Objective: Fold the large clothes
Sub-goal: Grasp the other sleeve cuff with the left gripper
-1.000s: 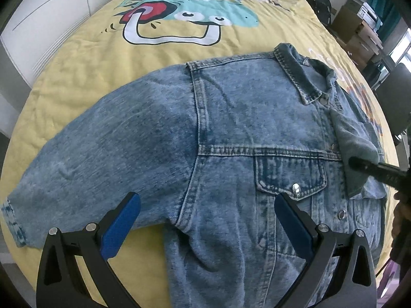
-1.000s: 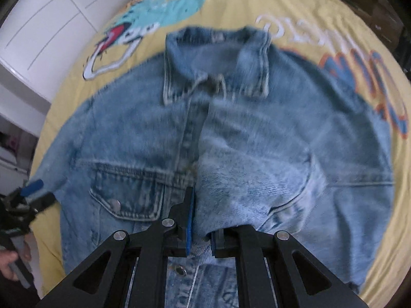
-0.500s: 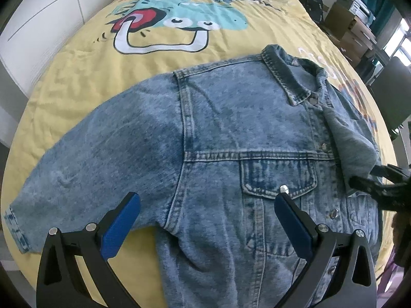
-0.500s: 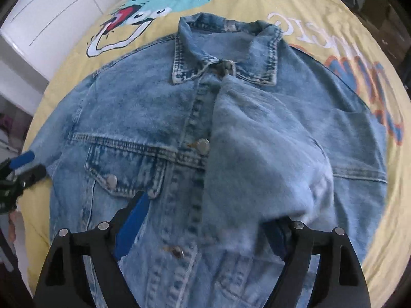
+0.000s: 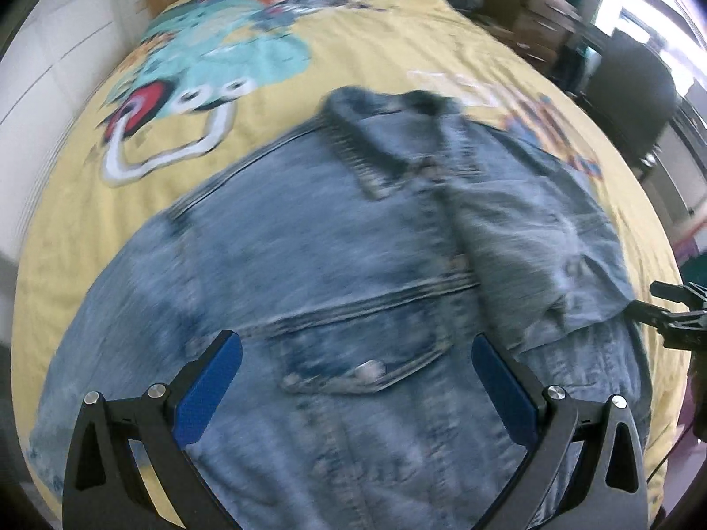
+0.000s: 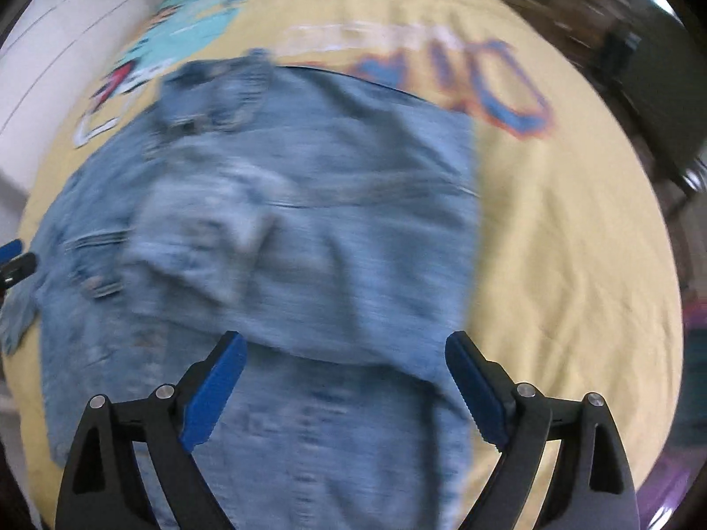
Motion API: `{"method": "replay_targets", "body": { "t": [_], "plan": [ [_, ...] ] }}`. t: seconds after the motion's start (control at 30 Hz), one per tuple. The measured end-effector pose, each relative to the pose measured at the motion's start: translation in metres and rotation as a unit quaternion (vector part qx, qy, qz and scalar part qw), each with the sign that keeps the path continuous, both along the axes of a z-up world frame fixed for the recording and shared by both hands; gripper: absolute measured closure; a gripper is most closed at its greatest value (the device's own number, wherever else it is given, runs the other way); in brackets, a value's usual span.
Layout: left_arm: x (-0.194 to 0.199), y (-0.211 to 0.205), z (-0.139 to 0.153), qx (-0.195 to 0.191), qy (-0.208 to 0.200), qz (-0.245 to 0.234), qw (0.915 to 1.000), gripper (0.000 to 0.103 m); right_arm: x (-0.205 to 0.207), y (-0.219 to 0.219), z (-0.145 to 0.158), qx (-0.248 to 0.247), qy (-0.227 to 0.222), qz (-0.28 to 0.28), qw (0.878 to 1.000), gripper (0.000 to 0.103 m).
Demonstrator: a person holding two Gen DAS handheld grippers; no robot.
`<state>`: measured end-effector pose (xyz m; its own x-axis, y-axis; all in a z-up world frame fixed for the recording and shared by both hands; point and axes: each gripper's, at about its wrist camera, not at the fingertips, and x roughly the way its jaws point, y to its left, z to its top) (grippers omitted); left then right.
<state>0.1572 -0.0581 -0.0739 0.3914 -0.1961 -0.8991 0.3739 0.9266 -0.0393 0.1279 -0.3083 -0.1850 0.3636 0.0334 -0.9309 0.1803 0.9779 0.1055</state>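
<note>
A blue denim jacket [image 5: 336,274] lies front-up on the yellow bed cover, collar [image 5: 380,132] toward the far end. Its right sleeve [image 5: 530,265] is folded across the chest. In the right wrist view the jacket [image 6: 309,229] fills the middle, with the folded sleeve [image 6: 212,243] lying over it. My left gripper [image 5: 355,380] is open and empty above the chest pocket [image 5: 362,366]. My right gripper [image 6: 344,380] is open and empty above the jacket's lower right part. Both views are blurred by motion.
The yellow bed cover [image 5: 88,203] has a cartoon print [image 5: 207,70] at the far end and lettering [image 6: 499,79] on the right. A white wall panel [image 6: 53,44] runs along the left. Boxes and a dark chair [image 5: 627,88] stand beyond the bed's right side.
My right gripper opened and let go of the sleeve, which now lies folded across the chest, then swung right. My left gripper stayed open and swung right over the chest pocket.
</note>
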Motion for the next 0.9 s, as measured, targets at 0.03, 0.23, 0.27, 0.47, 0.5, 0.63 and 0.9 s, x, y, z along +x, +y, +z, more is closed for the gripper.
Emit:
{"method": "replay_targets", "body": {
  "t": [0.03,0.23,0.27,0.47,0.5,0.63,0.9],
  "plan": [
    [0.002,-0.014,-0.001,0.006,-0.005,-0.018,0.9998,0.001,-0.006,-0.012,-0.005,0.007,0.002,-0.015,1.000,0.011],
    [0.006,-0.078,-0.008,0.033,-0.019,-0.089,0.9953,0.001,-0.027,-0.041,-0.016,0.032,0.003,-0.051,0.998,0.011],
    [0.004,-0.088,-0.010,0.038,-0.020,-0.100,0.9941,0.001,-0.029,-0.044,-0.018,0.035,0.003,-0.053,0.998,0.011],
    [-0.009,-0.133,-0.026,0.071,-0.022,-0.153,0.9855,0.001,-0.036,-0.053,-0.028,0.058,0.001,-0.062,0.996,0.011],
    [-0.011,-0.139,-0.030,0.073,-0.019,-0.160,0.9841,0.001,-0.036,-0.054,-0.030,0.061,0.002,-0.063,0.996,0.011],
    [-0.017,-0.162,-0.049,0.096,-0.015,-0.193,0.9765,0.001,-0.038,-0.058,-0.036,0.071,0.003,-0.065,0.995,0.011],
    [0.014,-0.176,-0.093,0.119,0.030,-0.170,0.9778,0.024,-0.044,-0.064,-0.046,0.083,0.010,-0.073,0.994,0.010]
  ]
}}
